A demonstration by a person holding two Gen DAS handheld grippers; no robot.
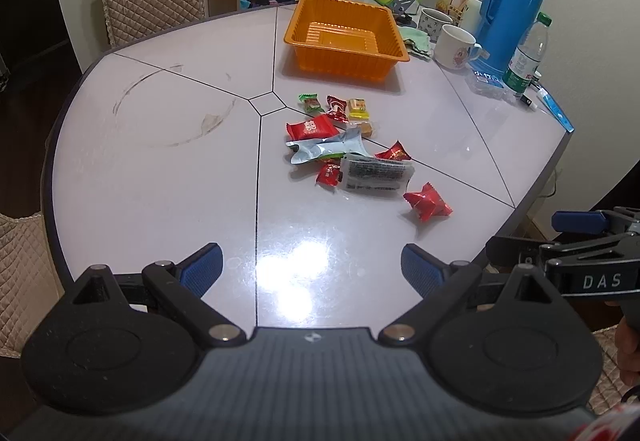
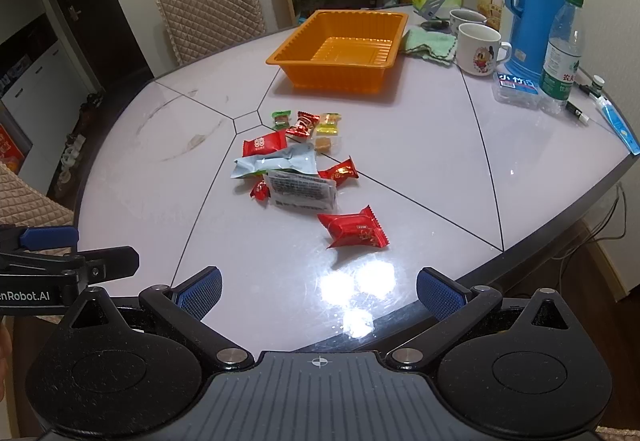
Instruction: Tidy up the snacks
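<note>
Both your left gripper [image 1: 311, 265] and right gripper [image 2: 319, 291] are spread wide and hold nothing. The snacks [image 2: 296, 165] lie loose mid-table, just short of the empty orange tray [image 2: 280, 59]. They look light, crinkly and slippery, so pinch the nearest red packet [image 2: 354, 229] across its puffed middle.

Left gripper [image 1: 312, 265]: black linkage arms, silver pivot screws, blue ribbed pads.
Right gripper [image 2: 319, 289]: same build, white "DAS" lettering.

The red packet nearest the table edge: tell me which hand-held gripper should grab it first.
Right, probably. The red packet lies just ahead of the open right hand-held gripper; from the left hand-held gripper it sits off to the right.
</note>
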